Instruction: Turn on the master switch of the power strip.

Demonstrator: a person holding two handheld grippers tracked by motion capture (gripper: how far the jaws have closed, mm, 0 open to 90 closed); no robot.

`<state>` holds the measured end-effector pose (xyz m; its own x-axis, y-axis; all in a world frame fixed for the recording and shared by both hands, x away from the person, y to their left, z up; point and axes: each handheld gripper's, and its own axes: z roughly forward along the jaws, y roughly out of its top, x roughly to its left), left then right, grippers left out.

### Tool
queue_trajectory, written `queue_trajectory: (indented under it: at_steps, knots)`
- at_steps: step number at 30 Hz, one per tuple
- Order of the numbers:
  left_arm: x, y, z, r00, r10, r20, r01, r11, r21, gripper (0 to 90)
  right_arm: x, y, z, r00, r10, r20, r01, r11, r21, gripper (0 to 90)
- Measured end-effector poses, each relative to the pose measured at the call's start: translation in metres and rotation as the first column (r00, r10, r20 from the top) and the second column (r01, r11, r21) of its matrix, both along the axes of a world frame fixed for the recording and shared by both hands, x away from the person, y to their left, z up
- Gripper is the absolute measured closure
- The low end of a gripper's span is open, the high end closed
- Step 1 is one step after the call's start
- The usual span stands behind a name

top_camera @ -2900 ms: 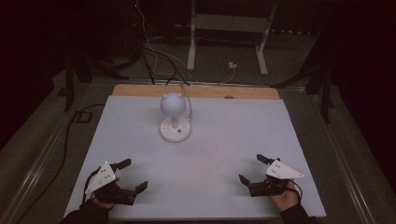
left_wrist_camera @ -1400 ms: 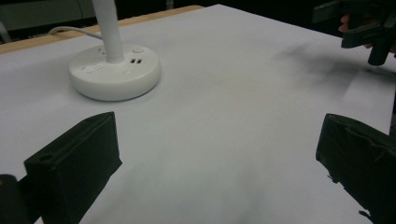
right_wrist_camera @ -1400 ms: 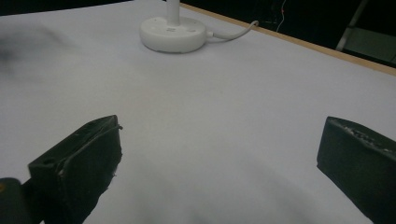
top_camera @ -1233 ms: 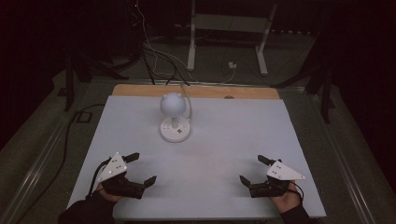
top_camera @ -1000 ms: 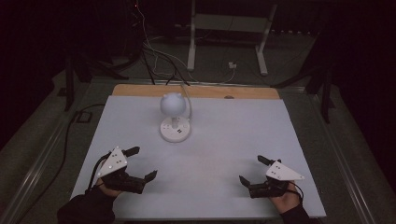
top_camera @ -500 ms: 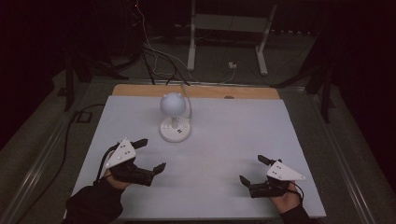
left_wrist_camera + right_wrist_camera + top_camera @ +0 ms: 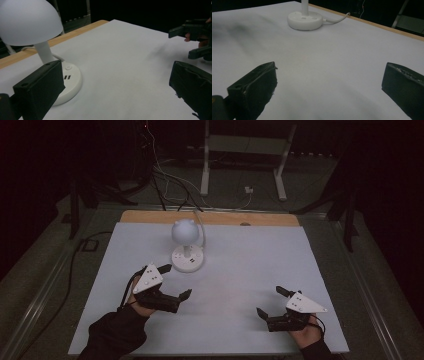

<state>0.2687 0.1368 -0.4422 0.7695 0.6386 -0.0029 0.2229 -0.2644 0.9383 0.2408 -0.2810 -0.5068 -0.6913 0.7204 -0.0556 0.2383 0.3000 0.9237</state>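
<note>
Left gripper (image 7: 117, 87) jaws stood wide apart, nothing between them. White lamp (image 7: 37, 45) just past the left jaw, dome shade over a round base with what looked like two small slots. Other gripper (image 7: 196, 40) sat far right across the white table (image 7: 120, 57).

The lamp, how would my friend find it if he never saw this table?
Look at the big white table, toward its far wooden edge. The lamp stands left of middle: a round white dome on a thin stem over a flat round base, unlike the two black grippers nearby.
</note>
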Motion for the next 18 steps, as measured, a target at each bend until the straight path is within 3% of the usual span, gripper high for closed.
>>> queue_trajectory:
  at_steps: [10, 14, 18]
  knots:
    - [0.012, -0.023, -0.003, 0.9999, 0.0, -0.011, 0.0, 0.9999, 0.014, 0.2, 0.0, -0.001, 0.0, 1.0, 0.003, -0.003, -0.003, 1.0, 0.007, 0.0]
    - [0.018, -0.033, -0.007, 0.9995, 0.022, -0.024, -0.022, 0.9996, 0.02, 0.1, 0.0, -0.001, 0.0, 1.0, 0.006, -0.005, -0.006, 0.9999, 0.013, 0.0]
    - [0.022, -0.042, -0.01, 0.9988, 0.048, -0.006, -0.048, 0.9988, 0.01, 0.1, 0.0, -0.001, 0.001, 1.0, 0.005, -0.003, -0.005, 0.9999, 0.012, 0.0]
